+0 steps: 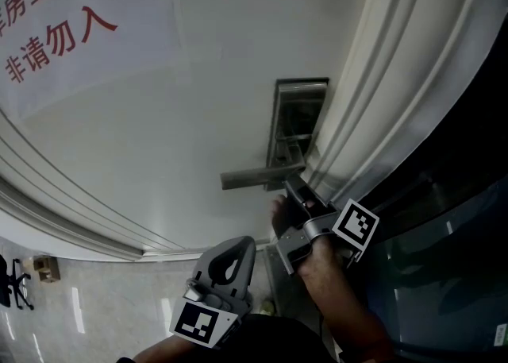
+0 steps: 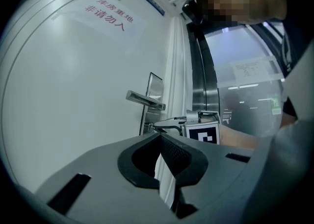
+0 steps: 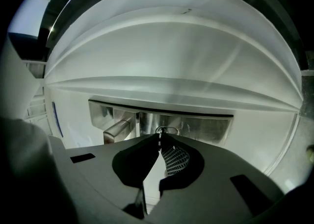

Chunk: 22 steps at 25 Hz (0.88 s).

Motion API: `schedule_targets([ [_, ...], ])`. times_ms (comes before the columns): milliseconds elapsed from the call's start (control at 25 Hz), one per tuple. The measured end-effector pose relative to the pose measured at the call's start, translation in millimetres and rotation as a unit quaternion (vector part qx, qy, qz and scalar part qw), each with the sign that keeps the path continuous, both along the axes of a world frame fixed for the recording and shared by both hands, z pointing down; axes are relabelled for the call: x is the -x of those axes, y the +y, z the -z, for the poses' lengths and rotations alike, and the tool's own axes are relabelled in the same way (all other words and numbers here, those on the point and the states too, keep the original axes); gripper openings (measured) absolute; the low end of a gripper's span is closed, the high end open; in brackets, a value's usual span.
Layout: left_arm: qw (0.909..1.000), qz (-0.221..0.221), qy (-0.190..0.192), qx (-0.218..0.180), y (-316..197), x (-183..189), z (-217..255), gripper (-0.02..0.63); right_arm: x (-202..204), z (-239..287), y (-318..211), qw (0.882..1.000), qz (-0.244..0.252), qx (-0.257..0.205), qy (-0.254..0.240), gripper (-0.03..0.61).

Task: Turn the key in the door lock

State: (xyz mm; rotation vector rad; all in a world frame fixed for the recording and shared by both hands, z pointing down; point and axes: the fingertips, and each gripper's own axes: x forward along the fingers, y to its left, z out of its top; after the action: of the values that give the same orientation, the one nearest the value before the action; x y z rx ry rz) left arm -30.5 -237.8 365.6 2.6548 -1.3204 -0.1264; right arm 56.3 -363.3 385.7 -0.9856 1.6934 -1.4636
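Step in hand: You are at the grip-and-turn stage. Your right gripper [image 1: 294, 188] is up against the lower part of the lock plate [image 1: 300, 119], just under the handle [image 1: 258, 178].
Key: The key [image 3: 167, 131] sits in the lower part of the lock plate, below the handle. Only its bow and wire ring show.
Right fingers: They are closed together at the tips. I judge they are pinching the key's bow, with the ring just past them on the plate side.
Left fingers: Your left gripper [image 2: 160, 140] is closed on nothing. It is held well below and to the left of the lock plate, away from the door [image 1: 198, 99].
Next move: Roll your right wrist about the key's own axis, keeping a firm pinch and the tips square to the lock plate. A sideways or outward pull would likely slip the bow. I cannot tell which way the lock turns.
Head view alone: It shows both grippers at once, and the red-lettered sign [image 1: 55, 28] far up and left of the lock plate. The key is hidden behind your right gripper.
Right gripper view alone: It shows the key ring and the closed tips against the plate.
Left gripper view alone: It gives a side look at the right gripper's tips reaching the plate beneath the handle.
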Motion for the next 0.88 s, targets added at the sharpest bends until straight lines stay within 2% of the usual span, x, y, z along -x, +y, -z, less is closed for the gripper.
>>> schedule_targets([
  [440,0.9999,-0.01,0.0,-0.007,4,-7,4,0.005,2,0,-2,0.999,0.011,-0.025,0.026,0.021],
  [880,0.9998,-0.012,-0.002,-0.016,19,-11,9,0.005,-1,-1,21,0.999,0.015,-0.026,0.018,0.023],
])
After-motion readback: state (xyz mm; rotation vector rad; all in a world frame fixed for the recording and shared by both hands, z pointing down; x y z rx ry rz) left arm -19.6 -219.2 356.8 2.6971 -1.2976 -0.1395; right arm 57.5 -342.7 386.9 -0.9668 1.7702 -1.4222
